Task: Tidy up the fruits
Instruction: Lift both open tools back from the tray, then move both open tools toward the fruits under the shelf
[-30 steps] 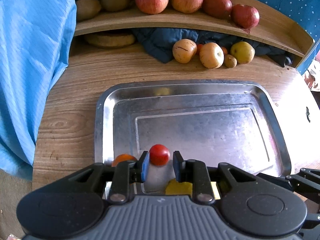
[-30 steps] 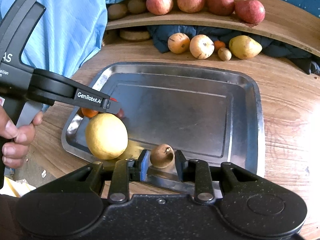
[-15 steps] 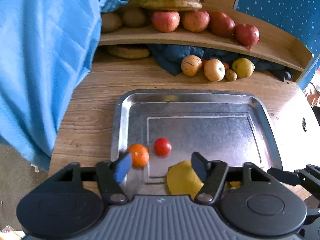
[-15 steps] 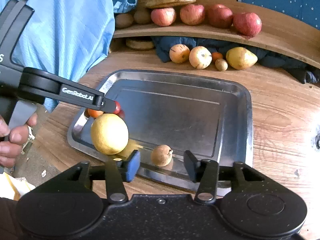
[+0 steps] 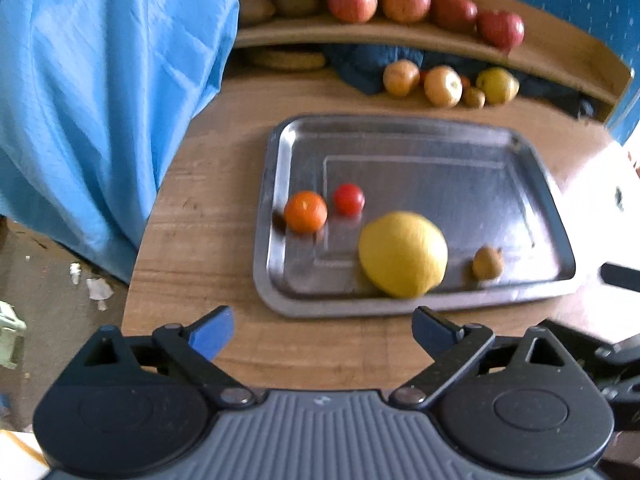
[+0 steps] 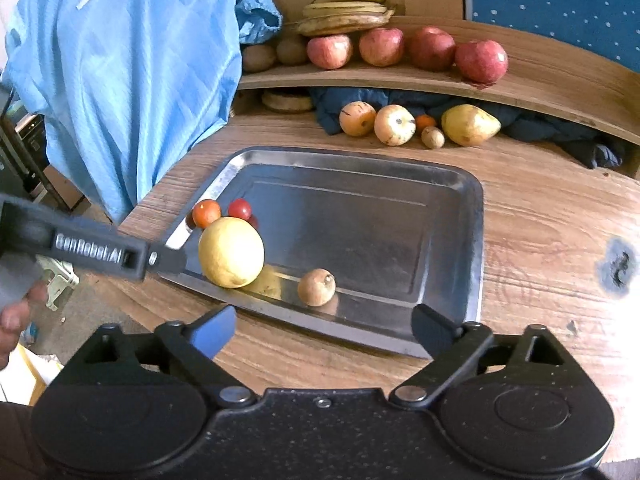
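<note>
Two claws sit nearest the cameras, both with their jaws opening wide and nothing between them. The left claw (image 5: 322,330) has black plastic arms, a ribbed grey body and flat blue pads; it hangs over bare wood just short of the tray. The right claw (image 6: 322,330) has a speckled black body and the same blue pads, and it also holds and touches nothing.

Past them lies a round-cornered metal tray (image 6: 474,216), dull and scratched, with a raised rim, resting on a grained wooden table (image 6: 540,208). Four fruits rest in its near-left part: a large matte yellow lemon (image 6: 231,252), a small brown fruit with a stem (image 6: 316,287) to its right, and behind the lemon a glossy little orange (image 6: 206,213) just beside a smooth red tomato (image 6: 239,209). A hand (image 6: 14,316) grips the left claw's handle at the left edge.

Left of the table hangs a crinkled blue cloth (image 6: 128,60). Farther back, pale round fruits and a yellow pear (image 6: 469,125) lie on the table against a dark blue cloth. Above them, a curved wooden shelf (image 6: 540,80) carries red apples (image 6: 480,60) and, at the back, bananas (image 6: 346,12).
</note>
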Tool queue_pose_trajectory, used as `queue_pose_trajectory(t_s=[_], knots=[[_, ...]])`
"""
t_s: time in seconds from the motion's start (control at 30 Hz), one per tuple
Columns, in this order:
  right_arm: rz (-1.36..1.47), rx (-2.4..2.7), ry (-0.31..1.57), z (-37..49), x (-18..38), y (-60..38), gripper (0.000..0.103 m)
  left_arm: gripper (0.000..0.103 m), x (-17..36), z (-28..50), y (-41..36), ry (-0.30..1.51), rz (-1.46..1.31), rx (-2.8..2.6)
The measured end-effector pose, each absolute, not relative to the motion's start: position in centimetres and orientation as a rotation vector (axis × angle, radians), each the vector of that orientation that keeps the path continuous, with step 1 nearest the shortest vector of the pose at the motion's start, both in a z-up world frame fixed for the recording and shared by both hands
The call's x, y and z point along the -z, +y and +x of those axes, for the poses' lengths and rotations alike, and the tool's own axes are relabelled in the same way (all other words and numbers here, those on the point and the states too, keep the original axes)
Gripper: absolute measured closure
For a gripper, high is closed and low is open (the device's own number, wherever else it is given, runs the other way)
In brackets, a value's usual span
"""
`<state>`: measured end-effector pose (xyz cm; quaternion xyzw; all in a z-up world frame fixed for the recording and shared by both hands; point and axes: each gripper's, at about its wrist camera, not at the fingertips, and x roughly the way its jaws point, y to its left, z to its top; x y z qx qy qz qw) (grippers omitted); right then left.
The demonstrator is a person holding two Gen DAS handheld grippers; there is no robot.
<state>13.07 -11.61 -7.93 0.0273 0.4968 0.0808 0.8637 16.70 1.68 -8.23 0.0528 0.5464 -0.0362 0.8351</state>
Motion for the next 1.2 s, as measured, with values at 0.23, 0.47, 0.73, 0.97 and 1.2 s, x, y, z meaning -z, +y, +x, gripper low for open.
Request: queue_pose_trajectory(t_s=[0.23, 0.47, 0.73, 0.97, 1.2], knots=[[0.024, -0.036, 1.132, 12.9, 8.7, -12.7, 0.001, 0.003, 9.3, 17.1, 1.0, 1.222, 0.223, 0.038], [0.050, 0.070, 1.164, 13.2, 9.4, -14.1, 0.001, 0.003, 9.3, 18.0, 1.1, 1.233, 0.298, 0.023], [0.054, 0.105, 1.158, 15.1, 9.1, -14.1, 0.001, 0.003, 7.9, 20.9, 1.3, 1.188, 0.318, -0.006], [0.079, 0.110, 1.103, 17.8, 8.2, -14.3, 0.001, 0.002, 7.1, 24.1, 1.1, 1.141, 0.322, 0.002], [0.085, 0.105, 1.041, 20.7, 7.6, -14.4, 0.001, 0.002, 6.8, 28.0, 0.9, 1.101, 0.304, -0.001]])
